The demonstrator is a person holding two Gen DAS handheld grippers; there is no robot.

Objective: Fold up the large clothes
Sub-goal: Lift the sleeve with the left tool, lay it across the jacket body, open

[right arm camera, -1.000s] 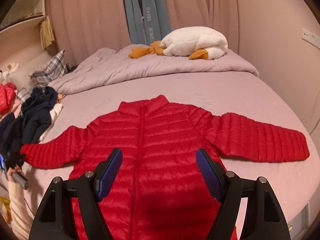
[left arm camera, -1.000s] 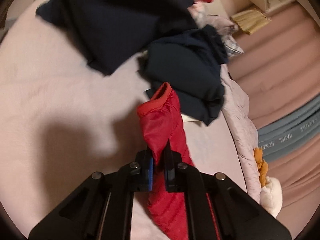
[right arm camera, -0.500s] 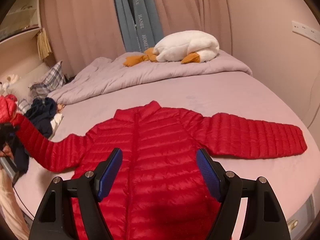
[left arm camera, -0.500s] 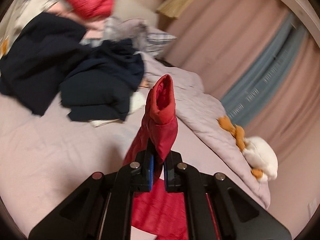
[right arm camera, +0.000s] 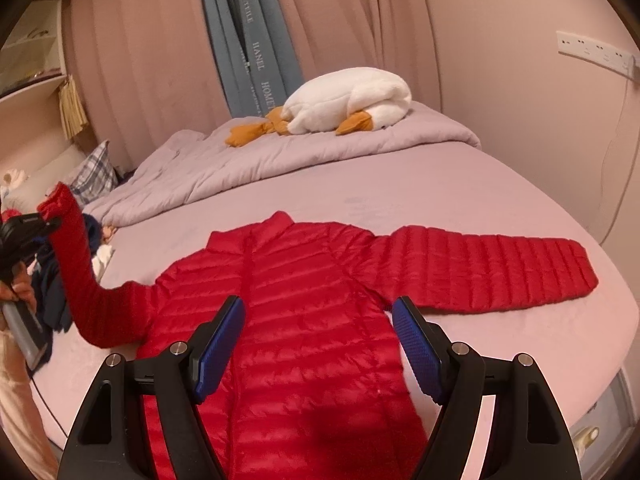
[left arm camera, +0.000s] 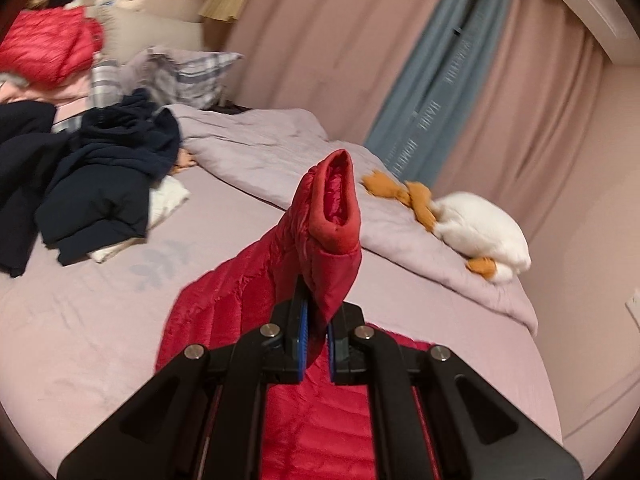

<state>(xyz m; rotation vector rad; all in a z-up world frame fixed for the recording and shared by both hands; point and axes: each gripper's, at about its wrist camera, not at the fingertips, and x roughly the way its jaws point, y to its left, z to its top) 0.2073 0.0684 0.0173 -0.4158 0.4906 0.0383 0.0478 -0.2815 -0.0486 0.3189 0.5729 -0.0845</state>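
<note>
A red quilted down jacket [right arm camera: 304, 280] lies face up on the pale lilac bed [right arm camera: 460, 184], collar toward the far side. Its right sleeve [right arm camera: 492, 272] stretches flat to the right. My left gripper [left arm camera: 316, 330] is shut on the left sleeve [left arm camera: 328, 240] near the cuff. In the right wrist view that sleeve [right arm camera: 76, 256] stands lifted off the bed at the far left, held up by the left gripper [right arm camera: 44, 222] in a hand. My right gripper [right arm camera: 318, 348] hovers open over the jacket's lower front, nothing between its blue pads.
A pile of dark navy clothes [left arm camera: 96, 176] and a red garment [left arm camera: 48, 52] lie at the bed's left side. A rumpled duvet [right arm camera: 280, 160] and a white plush goose [right arm camera: 348, 100] occupy the far end. Curtains [right arm camera: 160, 60] hang behind; the bed's edge runs close at right.
The left gripper has lifted the left sleeve up off the bed and swung it toward the jacket's body, rolling as it went. The right gripper drifted slightly over the jacket and stayed open.
</note>
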